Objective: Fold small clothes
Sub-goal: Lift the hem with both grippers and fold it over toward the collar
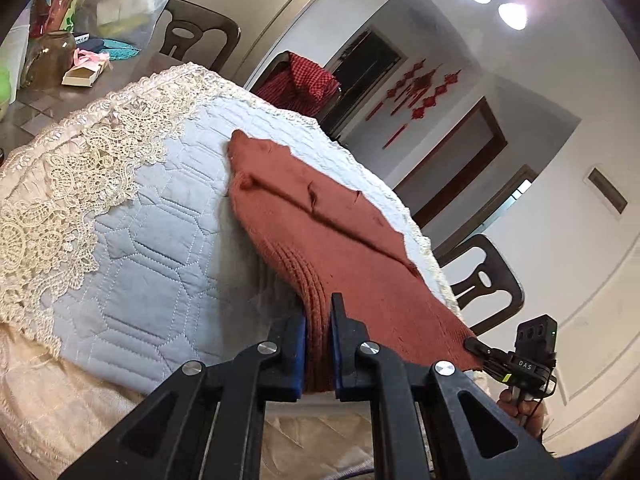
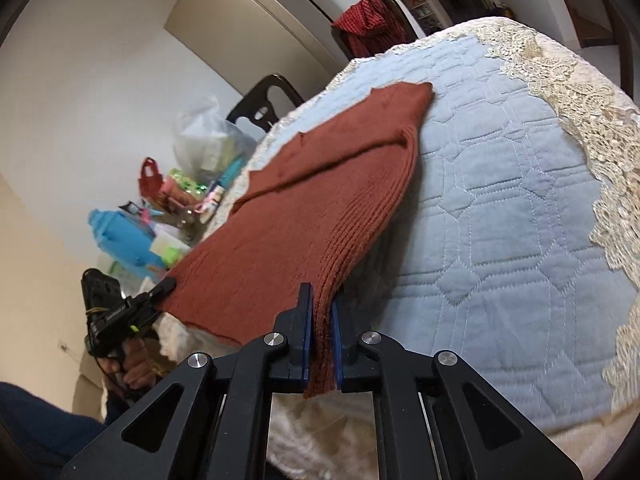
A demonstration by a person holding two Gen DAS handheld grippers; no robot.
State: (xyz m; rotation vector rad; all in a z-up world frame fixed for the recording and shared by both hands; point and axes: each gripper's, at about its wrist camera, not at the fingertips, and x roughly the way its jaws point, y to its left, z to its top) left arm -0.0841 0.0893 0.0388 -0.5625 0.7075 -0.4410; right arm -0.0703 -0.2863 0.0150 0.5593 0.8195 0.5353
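A rust-red knitted garment (image 1: 332, 224) lies partly on the light blue quilted cover (image 1: 160, 240) of the table, its near ribbed hem lifted. My left gripper (image 1: 318, 340) is shut on one corner of the ribbed hem. My right gripper (image 2: 320, 332) is shut on the other hem corner of the garment (image 2: 304, 208). Each gripper shows in the other's view: the right one (image 1: 474, 345) at the garment's lower right corner, the left one (image 2: 166, 283) at its lower left corner. The far end of the garment rests flat on the cover (image 2: 500, 184).
Cream lace trim (image 1: 72, 184) edges the quilted cover. Dark chairs (image 1: 486, 284) stand around the table, one draped with a red checked cloth (image 1: 300, 80). A clutter of bags, a jar and boxes (image 1: 76, 28) sits on the table's far part; it also shows in the right wrist view (image 2: 168, 208).
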